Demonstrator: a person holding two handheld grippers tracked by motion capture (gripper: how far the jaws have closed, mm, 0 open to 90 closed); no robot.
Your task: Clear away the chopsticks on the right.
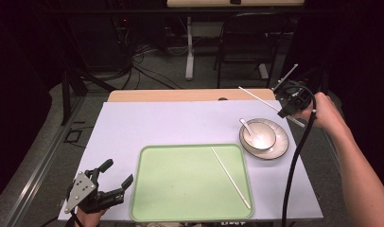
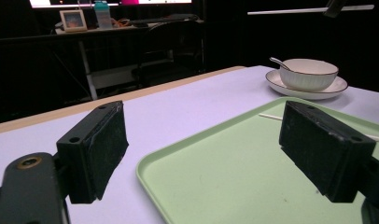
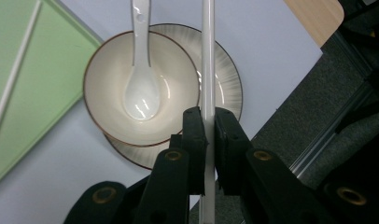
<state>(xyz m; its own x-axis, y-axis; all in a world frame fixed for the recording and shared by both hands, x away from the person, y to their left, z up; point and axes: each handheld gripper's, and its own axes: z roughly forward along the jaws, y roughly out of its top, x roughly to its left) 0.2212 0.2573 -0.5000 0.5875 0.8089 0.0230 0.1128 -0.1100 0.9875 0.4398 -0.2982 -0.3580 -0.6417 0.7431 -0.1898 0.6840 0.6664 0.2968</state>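
Observation:
My right gripper [image 1: 291, 100] [image 3: 209, 127] is shut on a white chopstick [image 1: 258, 98] [image 3: 207, 51], held in the air beyond the far right of the table. Below it a cream bowl [image 1: 259, 134] [image 3: 110, 79] [image 2: 309, 73] with a white spoon [image 1: 246, 126] [image 3: 142, 88] [image 2: 280, 62] sits on a plate [image 1: 280, 142] [image 3: 227, 86] [image 2: 334, 88]. A second white chopstick [image 1: 230, 176] [image 3: 14, 79] [image 2: 270, 116] lies on the green tray [image 1: 180, 189] [image 2: 234, 172] [image 3: 43, 112]. My left gripper [image 1: 115, 174] [image 2: 204, 147] rests open at the tray's near left corner, nothing between its jaws.
A pale lilac mat [image 1: 171, 123] [image 2: 187, 105] covers the wooden table [image 1: 180, 95]. A black chair [image 1: 247, 42] and a white table leg [image 1: 189, 47] stand beyond the far edge. The right gripper's black cable [image 1: 294, 161] hangs past the table's right side.

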